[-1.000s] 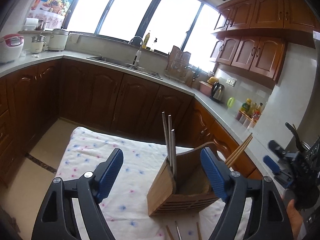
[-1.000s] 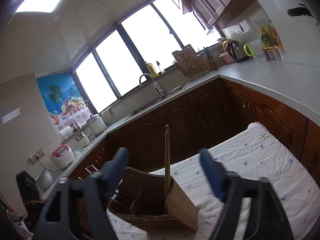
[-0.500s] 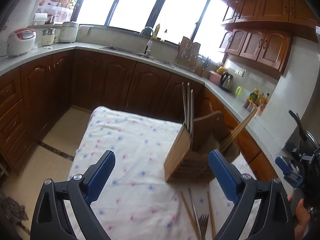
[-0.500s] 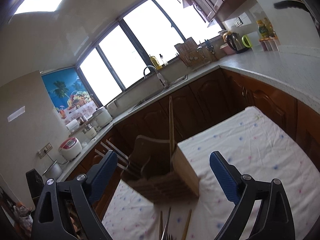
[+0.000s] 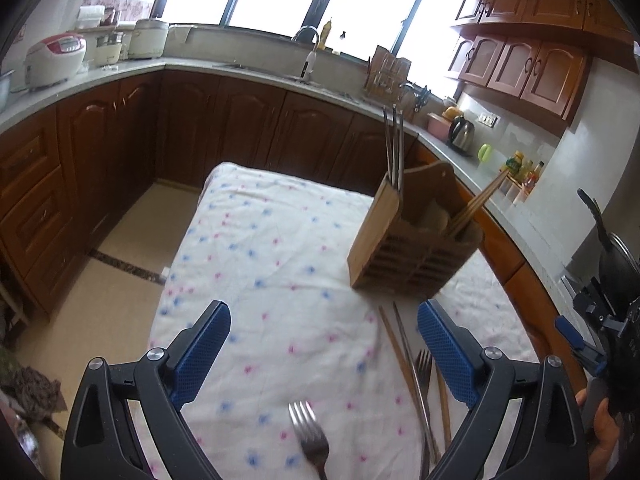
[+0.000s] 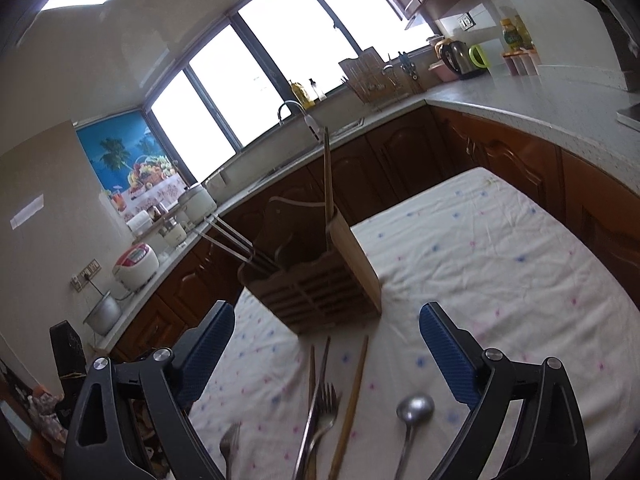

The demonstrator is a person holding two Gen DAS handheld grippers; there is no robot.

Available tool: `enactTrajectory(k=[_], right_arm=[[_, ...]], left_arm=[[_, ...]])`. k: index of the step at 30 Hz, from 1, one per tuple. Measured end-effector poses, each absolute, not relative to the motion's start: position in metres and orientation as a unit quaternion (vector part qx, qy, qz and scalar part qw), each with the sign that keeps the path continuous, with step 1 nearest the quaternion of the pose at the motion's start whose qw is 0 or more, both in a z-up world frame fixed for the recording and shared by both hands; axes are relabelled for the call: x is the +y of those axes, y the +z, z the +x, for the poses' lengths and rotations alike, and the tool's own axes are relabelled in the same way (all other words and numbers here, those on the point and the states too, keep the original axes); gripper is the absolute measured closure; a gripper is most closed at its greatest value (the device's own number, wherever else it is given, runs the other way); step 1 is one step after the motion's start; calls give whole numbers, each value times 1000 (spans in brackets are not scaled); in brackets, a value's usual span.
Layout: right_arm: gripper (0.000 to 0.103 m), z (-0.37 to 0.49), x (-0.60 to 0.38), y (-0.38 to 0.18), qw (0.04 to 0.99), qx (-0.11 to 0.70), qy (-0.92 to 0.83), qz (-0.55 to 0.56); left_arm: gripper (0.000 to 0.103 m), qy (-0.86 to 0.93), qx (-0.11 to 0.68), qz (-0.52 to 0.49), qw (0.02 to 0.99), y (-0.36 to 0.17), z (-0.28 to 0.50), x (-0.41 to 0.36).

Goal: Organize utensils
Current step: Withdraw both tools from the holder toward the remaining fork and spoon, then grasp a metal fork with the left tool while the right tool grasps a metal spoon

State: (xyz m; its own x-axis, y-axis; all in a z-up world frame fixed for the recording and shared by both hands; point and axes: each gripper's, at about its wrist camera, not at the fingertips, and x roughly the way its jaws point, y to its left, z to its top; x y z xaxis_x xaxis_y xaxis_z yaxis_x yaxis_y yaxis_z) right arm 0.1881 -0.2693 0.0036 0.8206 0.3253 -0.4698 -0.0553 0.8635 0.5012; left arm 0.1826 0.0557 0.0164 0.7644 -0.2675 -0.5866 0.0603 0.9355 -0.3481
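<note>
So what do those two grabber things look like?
Both match. The left gripper and the right gripper each have two black plastic arms with triangle-shaped holes and shiny silver bolts. Their fingers wear bright blue pads with a tiny bumpy grid pattern. No cables or writing show on them. A bit of the person's bare hand peeks in.

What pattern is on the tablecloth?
White tablecloth with small blue and pink flower-like spots; clearest in the left wrist view.
</note>
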Motion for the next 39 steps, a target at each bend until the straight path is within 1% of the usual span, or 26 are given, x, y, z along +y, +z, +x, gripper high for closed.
enactTrajectory(k=[12, 21, 31, 34, 36, 38, 39], right_arm=[[8, 155, -266, -22, 917, 315, 94, 226], [8, 155, -270, -33, 912, 328, 88, 230], [9, 160, -264, -44, 907, 360, 85, 203], [17, 163, -258, -51, 901, 378, 90, 193], [25, 167, -253, -58, 896, 396, 90, 182], [29, 170, -250, -65, 890, 413, 87, 170], [35, 172, -247, -71, 886, 425, 84, 164]], left_arm=[[8, -82, 363, -161, 914, 2, 158, 63], [8, -84, 374, -148, 912, -2, 166, 49], [8, -86, 419, -109, 897, -20, 172, 32], [8, -89, 436, -102, 890, -29, 171, 27], [9, -91, 447, -93, 885, -34, 171, 23], [9, -93, 459, -83, 880, -41, 170, 19], [9, -94, 464, -80, 877, -45, 170, 18]])
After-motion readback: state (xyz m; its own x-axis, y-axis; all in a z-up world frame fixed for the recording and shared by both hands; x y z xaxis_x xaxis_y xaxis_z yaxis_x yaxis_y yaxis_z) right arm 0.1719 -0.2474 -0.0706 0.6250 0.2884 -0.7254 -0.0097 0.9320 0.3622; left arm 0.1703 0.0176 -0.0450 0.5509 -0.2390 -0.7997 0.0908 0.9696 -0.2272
